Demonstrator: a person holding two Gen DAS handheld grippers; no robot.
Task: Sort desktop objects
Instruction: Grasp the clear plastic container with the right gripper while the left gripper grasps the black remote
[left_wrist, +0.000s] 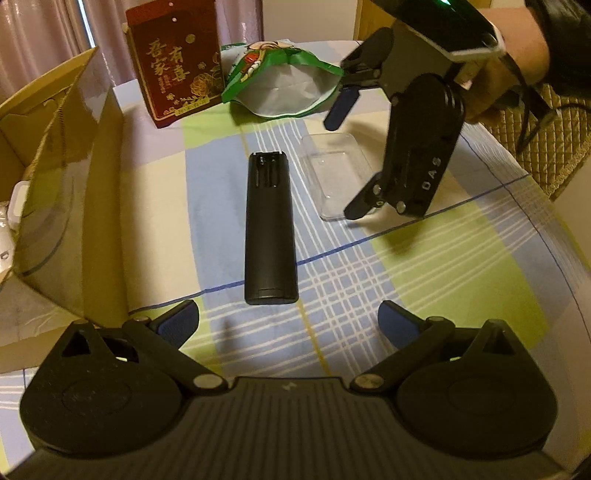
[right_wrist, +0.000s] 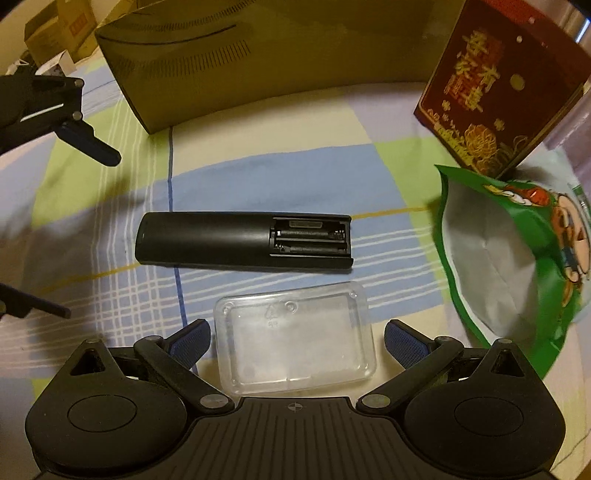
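Checked tablecloth (right_wrist: 258, 177): clear plastic tray (right_wrist: 295, 336) empty; cardboard box (left_wrist: 55, 166) contents unclear. Left tongs (left_wrist: 288, 317), right tongs (right_wrist: 297, 341) spread wide, empty.

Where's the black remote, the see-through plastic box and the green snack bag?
black remote (left_wrist: 271, 229), left wrist view, middle of its back.
see-through plastic box (right_wrist: 295, 339), right wrist view, flat centre.
green snack bag (right_wrist: 495, 266), right wrist view, silvery inside.

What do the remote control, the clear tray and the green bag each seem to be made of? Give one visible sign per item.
Remote control: likely matte black plastic; dull, even sheen.
Clear tray: thin transparent plastic; moulded recycling mark, tablecloth visible through it.
Green bag: probably foil-lined plastic film; printed outside, silvery creased inside.
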